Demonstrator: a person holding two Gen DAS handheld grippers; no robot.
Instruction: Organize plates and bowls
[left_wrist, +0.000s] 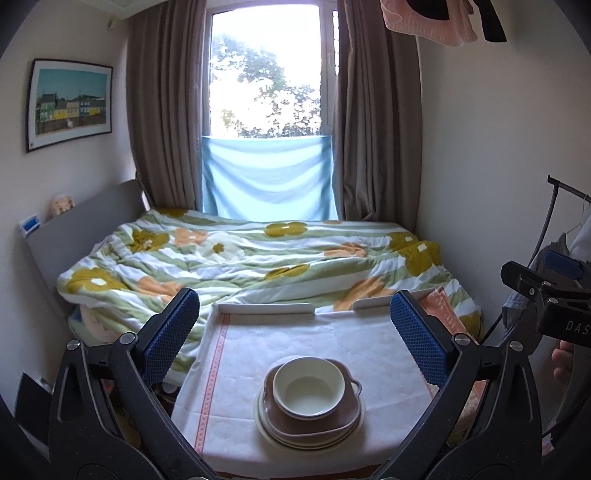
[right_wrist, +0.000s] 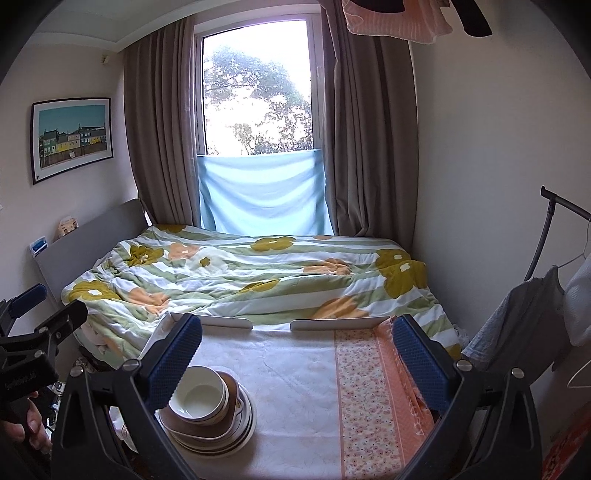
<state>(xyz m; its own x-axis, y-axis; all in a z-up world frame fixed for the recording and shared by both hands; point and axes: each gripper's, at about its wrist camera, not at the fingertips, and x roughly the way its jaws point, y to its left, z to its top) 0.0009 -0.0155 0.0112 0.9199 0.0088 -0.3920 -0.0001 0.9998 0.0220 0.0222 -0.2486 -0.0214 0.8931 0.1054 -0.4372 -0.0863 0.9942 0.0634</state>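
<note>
The left gripper (left_wrist: 295, 325) hangs above the near edge of the table (left_wrist: 369, 343) with its blue-padded fingers (left_wrist: 170, 332) spread wide and nothing between them; the right gripper (right_wrist: 295, 350) is likewise released and empty, its pads (right_wrist: 421, 365) framing the table's right half. Both are held level and pointing forward toward the bed (right_wrist: 258, 273), side by side and well clear of the crockery, with the person's hand (right_wrist: 29, 432) wrapped round the left tool's handle visible at the edge of the right view. All the dishes sit in one stack (left_wrist: 310, 406) near the front of the cloth-covered table: a cream bowl (left_wrist: 308, 387) on top, nested in a brown squarish dish (left_wrist: 314, 417) with a small handle, which rests on a few pale round plates (left_wrist: 273, 435). From the left camera the stack lies centred between the fingers; from the right camera it is off to the left, partly hidden behind the left finger. Judging from this, the dishes already look gathered, though mixed shapes are piled together, so sorting may remain. The risks from here: gripping the bowl by its thin rim with one pad inside could let it slip or tip; lifting the brown dish without first removing the bowl could slide the bowl off; and because the stack sits close to the front edge, a nudge from a descending finger could push the plates toward the drop. The loose tablecloth could also drag and shift the whole pile
</note>
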